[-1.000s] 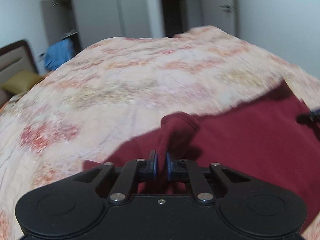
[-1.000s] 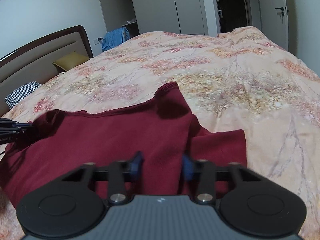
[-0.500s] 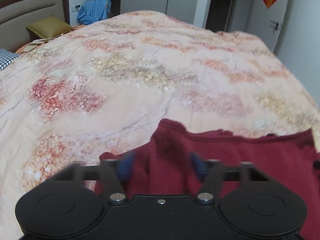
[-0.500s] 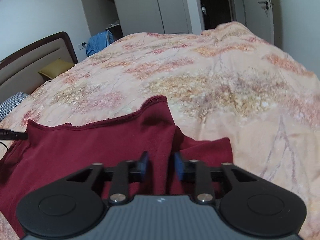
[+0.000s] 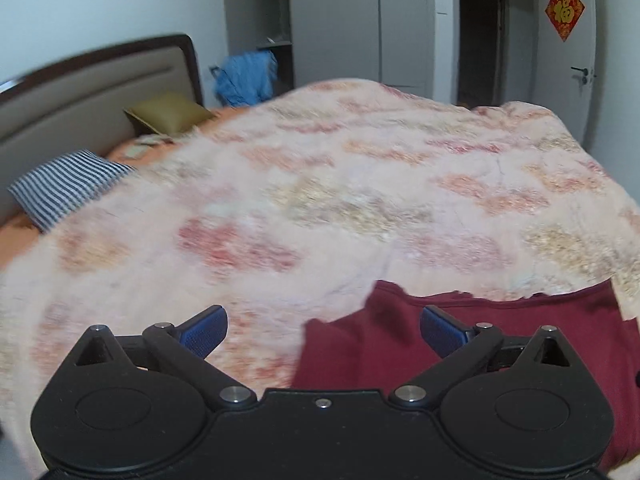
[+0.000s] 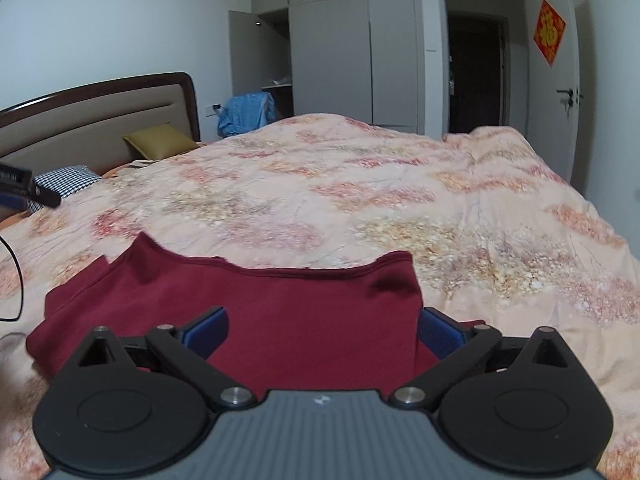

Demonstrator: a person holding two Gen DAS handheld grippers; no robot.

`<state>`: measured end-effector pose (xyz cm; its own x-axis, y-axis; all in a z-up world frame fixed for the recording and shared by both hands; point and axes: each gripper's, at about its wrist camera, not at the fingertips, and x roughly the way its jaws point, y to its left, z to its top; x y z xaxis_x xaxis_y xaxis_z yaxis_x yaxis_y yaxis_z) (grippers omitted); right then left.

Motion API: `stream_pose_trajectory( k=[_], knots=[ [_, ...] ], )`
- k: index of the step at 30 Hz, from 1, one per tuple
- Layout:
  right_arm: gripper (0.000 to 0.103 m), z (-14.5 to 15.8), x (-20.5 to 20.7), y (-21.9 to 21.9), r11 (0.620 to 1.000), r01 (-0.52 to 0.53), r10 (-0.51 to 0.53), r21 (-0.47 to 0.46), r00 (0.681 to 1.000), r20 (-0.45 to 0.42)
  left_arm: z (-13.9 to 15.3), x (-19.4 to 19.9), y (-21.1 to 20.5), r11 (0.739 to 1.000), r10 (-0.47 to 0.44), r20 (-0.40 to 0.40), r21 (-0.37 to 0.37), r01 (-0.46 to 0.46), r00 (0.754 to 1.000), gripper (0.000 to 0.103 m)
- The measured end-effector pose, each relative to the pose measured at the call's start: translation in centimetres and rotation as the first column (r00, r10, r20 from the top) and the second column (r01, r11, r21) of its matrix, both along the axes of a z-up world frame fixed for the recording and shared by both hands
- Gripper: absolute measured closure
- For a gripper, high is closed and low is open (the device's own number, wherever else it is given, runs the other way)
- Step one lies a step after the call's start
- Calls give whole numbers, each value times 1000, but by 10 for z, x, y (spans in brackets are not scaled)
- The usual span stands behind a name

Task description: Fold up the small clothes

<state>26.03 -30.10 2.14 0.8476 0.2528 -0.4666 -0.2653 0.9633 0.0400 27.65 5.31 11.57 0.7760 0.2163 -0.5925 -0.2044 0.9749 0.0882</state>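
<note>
Both grippers' jaws have just been opening, releasing the maroon garment (image 6: 304,320); left gripper (image 5: 322,330) and right gripper (image 6: 322,330) are spreading wide above it lying on the bed (image 6: 400,200).

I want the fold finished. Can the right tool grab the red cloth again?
Probably yes. The right tool is open, its jaws having just opened, and the red cloth lies flat on the bed right below and ahead of it, nothing covering it.

Each camera sits just behind its own tool, angled down across the bed (image 5: 360,184) toward the wardrobe (image 6: 360,60). Both views share the headboard (image 6: 100,120), the doorway and the dark red garment (image 6: 280,304), which lies close below.
</note>
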Motion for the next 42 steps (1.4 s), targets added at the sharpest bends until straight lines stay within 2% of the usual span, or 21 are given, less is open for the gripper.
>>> stream_pose_trajectory(
  k=[2, 4, 6, 7, 9, 12, 14, 15, 17, 19, 23, 25, 28, 32, 34, 37, 40, 42],
  knots=[
    [0, -1, -18, 6, 998, 47, -46, -35, 999, 25, 8, -24, 0, 999, 13, 13, 37, -14, 1000, 1],
    [0, -5, -35, 0, 989, 140, -138, -53, 989, 46, 13, -45, 0, 997, 30, 18, 66, -31, 999, 1],
    [0, -15, -45, -18, 961, 268, -265, -70, 963, 53, 14, -64, 1, 996, 48, 16, 76, -49, 999, 1],
    [0, -21, -44, -29, 935, 341, -338, -96, 940, 46, 13, -72, 2, 996, 56, 13, 75, -57, 998, 1],
    [0, -36, -37, -54, 860, 484, -486, -161, 873, 30, 13, -87, 4, 995, 72, 12, 65, -73, 997, 1],
    [0, -61, -13, -102, 779, 600, -619, -184, 782, -71, 12, -105, 9, 994, 107, 9, 23, -107, 994, 1],
    [0, -77, -1, -128, 740, 653, -672, -161, 725, -149, 10, -111, 11, 991, 131, 5, -2, -131, 991, 1],
    [0, -85, 1, -138, 737, 665, -675, -122, 713, -191, 10, -113, 13, 990, 143, 4, -9, -143, 990, 1],
    [0, -90, -2, -145, 729, 681, -678, -65, 706, -204, 8, -117, 14, 987, 161, 3, -17, -161, 987, 1],
    [0, -91, -3, -139, 724, 686, -686, -77, 702, -191, 6, -117, 13, 985, 172, 2, -22, -172, 985, 1],
    [0, -88, -9, -129, 752, 654, -658, -78, 738, -152, -2, -113, 11, 986, 165, -6, -30, -165, 986, 1],
    [0, -74, -12, -122, 776, 630, -627, -20, 768, -133, -10, -109, 13, 986, 162, -6, -38, -162, 987, 1],
    [0, -47, -19, -96, 832, 550, -544, 75, 834, -91, -32, -100, 19, 989, 133, -10, -69, -133, 991, 1],
    [0, -21, -17, -42, 935, 330, -328, 132, 944, -34, -66, -94, 27, 986, 78, -21, -146, -81, 997, 1],
    [0, -19, -13, -11, 971, 219, -218, 101, 976, -14, -82, -92, 30, 977, 66, -30, -201, -70, 997, 1],
    [0, -26, -7, 29, 992, 123, -123, 6, 992, 7, -100, -88, 31, 964, 40, -41, -263, -49, 998, 1],
    [0, -44, 1, 50, 981, 143, -144, -132, 990, 3, -113, -80, 28, 964, 18, -47, -265, -29, 999, 1],
    [0, -61, 6, 48, 969, 166, -173, -182, 985, -20, -120, -72, 24, 966, 1, -60, -258, -17, 998, 1]
  ],
)
